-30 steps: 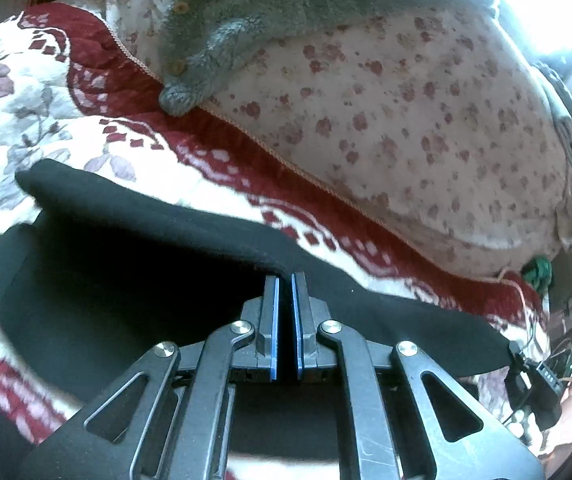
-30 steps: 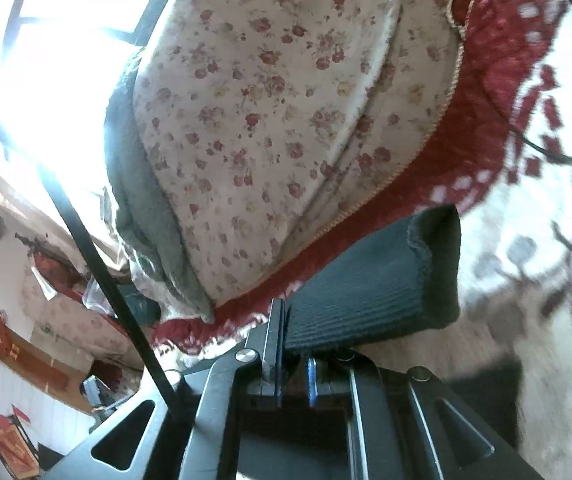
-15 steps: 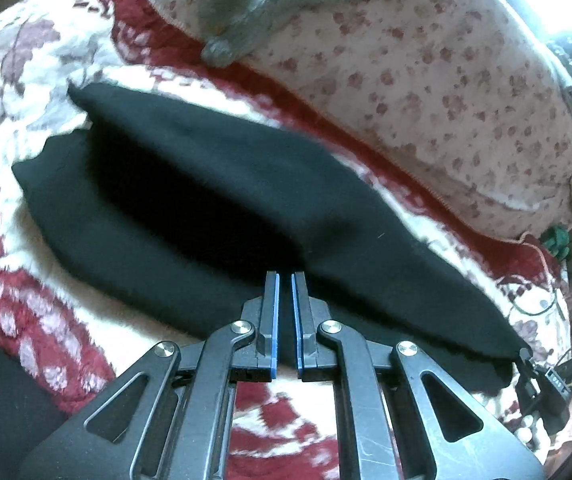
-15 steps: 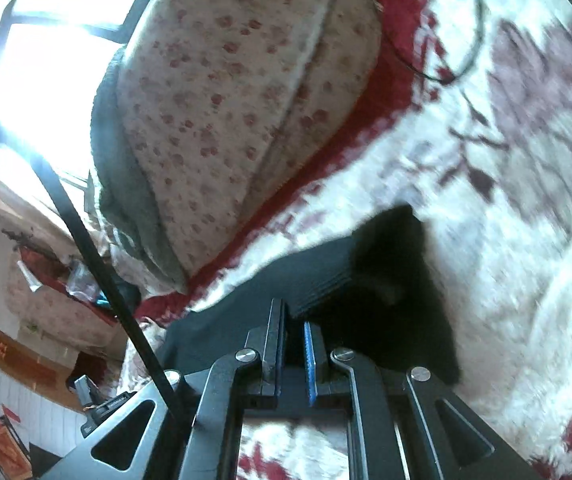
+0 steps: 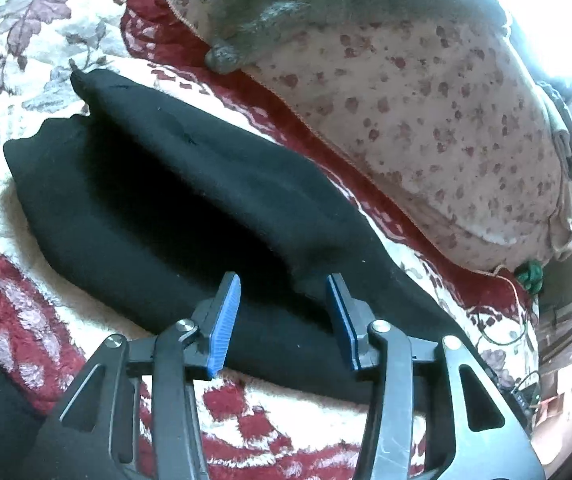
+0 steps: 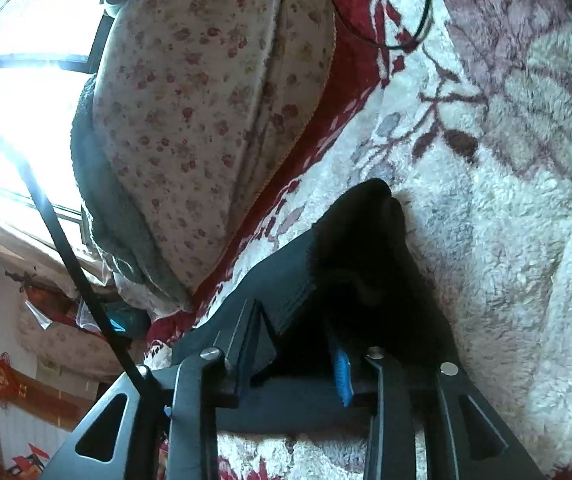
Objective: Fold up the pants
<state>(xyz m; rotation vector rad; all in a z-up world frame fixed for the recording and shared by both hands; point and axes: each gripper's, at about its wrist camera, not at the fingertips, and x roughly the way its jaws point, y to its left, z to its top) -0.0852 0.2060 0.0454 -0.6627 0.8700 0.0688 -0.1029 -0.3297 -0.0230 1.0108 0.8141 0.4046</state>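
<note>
Black pants point(image 5: 174, 184) lie folded lengthwise on a red and white floral fleece blanket point(image 5: 26, 40). The top layer lies a little askew over the bottom one. My left gripper point(image 5: 284, 300) is open just above the near edge of the pants, with blue pads point(image 5: 224, 320) apart and nothing between them. In the right wrist view my right gripper point(image 6: 291, 332) is open over the ribbed cuff end of the pants point(image 6: 361, 248). The cloth lies loosely between its spread fingers and is not pinched.
A big floral-print quilt point(image 5: 425, 112) is piled behind the pants with a grey fleece garment point(image 5: 286, 12) on top. A black cable point(image 6: 405, 36) loops on the blanket. A bright window point(image 6: 18, 92) is beyond the quilt. Wires and a green object point(image 5: 527, 274) lie at the right.
Both grippers carried the pants' end over and laid it down on the blanket, then opened and let the cloth go. The left one was shut half a second ago.
</note>
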